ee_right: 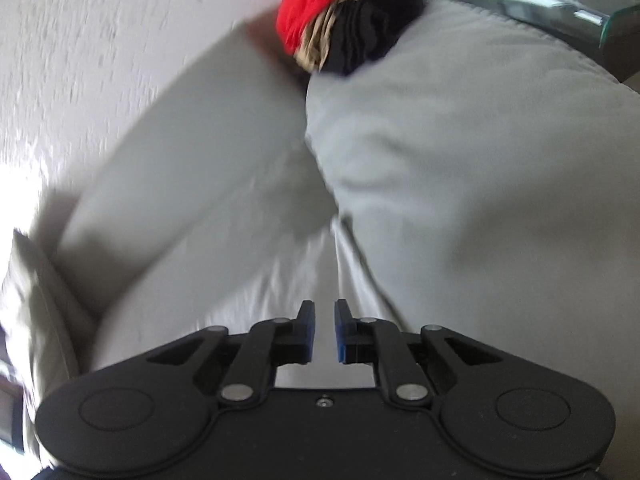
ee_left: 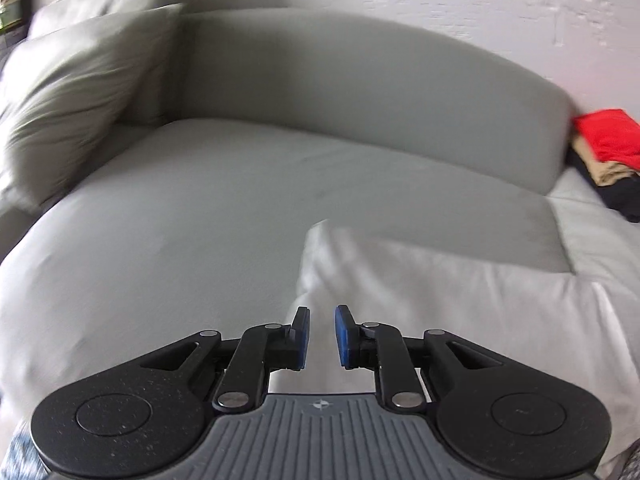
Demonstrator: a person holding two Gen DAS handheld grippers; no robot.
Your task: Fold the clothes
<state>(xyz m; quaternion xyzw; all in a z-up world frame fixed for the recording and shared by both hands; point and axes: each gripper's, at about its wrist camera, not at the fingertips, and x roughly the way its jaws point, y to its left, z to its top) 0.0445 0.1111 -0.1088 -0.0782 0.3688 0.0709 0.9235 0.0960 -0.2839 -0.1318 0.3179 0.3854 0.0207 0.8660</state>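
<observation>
- White cloth (ee_left: 420, 292): pale garment or sheet, lying flat on the sofa seat directly ahead of and under the left gripper (ee_left: 322, 336); one corner is raised in a soft peak just beyond the fingertips. It spreads away to the right in the left wrist view, long axis not readable through the blur.
- Left gripper: jaws narrow, a slim gap between the blue pads, nothing between them; the nearer gripper to the peaked corner, by my reading.
- Right gripper (ee_right: 325, 330): jaws narrow, empty, over a pale, glossy stretch of fabric (ee_right: 248, 300) that may be the same cloth; cannot tell.
- Clothes pile (ee_right: 344, 16): red, tan and black garments bunched at the far end of the seat against the backrest, well apart from both grippers.
- Sofa (ee_left: 200, 208): grey upholstery, rounded backrest, loose cushion (ee_left: 76, 100) at the left end.
- Room: textured white wall (ee_left: 440, 4) behind; glass table edge (ee_right: 600, 12) beyond the pile.
</observation>
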